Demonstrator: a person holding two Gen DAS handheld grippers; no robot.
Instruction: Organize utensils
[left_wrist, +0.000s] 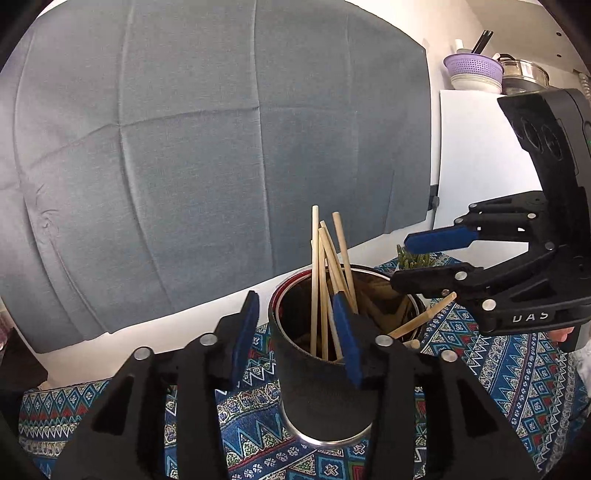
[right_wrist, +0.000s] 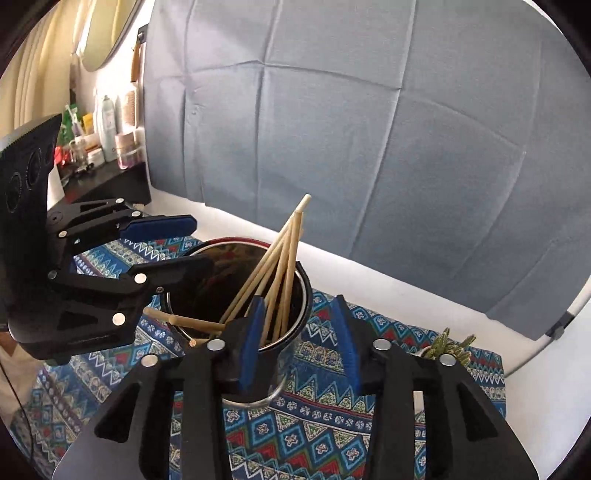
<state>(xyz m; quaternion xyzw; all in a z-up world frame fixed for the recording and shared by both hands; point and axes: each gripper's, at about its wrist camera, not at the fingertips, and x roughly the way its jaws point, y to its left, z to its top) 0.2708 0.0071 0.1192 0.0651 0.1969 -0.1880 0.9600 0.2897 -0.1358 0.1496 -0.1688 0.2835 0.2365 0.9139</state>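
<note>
My left gripper (left_wrist: 301, 332) has its fingers spread wide, straddling one wall of the dark metal cup (left_wrist: 317, 373): the left finger (left_wrist: 245, 332) sits outside the cup over the patterned cloth (left_wrist: 255, 417), the right finger (left_wrist: 347, 339) reaches over the rim, just beside the chopsticks, holding nothing. The cup stands upright on the blue patterned cloth covering the tabletop, red band at the rim, shiny base. A bundle of wooden chopsticks (left_wrist: 325, 280) stands inside, leaning and fanned out, tips above the rim. One thicker wooden utensil (left_wrist: 421, 319) lies tilted across the far rim, handle end poking out past the cup. My right gripper (left_wrist: 417, 258) comes in from the right at rim height, fingers wide apart, one blue pad (left_wrist: 439, 239) above, one black finger below over the cup edge, gripping nothing. From the right wrist view my right gripper (right_wrist: 301, 343) is parted the same way: left finger (right_wrist: 253, 339) inside the cup (right_wrist: 291, 295) next to the chopsticks (right_wrist: 280, 266), right finger (right_wrist: 349, 347) outside over the cloth (right_wrist: 295, 439). My left gripper (right_wrist: 184, 245) shows on the left there, fingers apart, lower finger over the cup mouth. Small green cactus plant (right_wrist: 448, 345) sits on the cloth near the far right corner. Grey-blue sheet (left_wrist: 203, 140) hangs behind, white shelf with purple strainer (left_wrist: 474, 68) and bowls at upper right.
</note>
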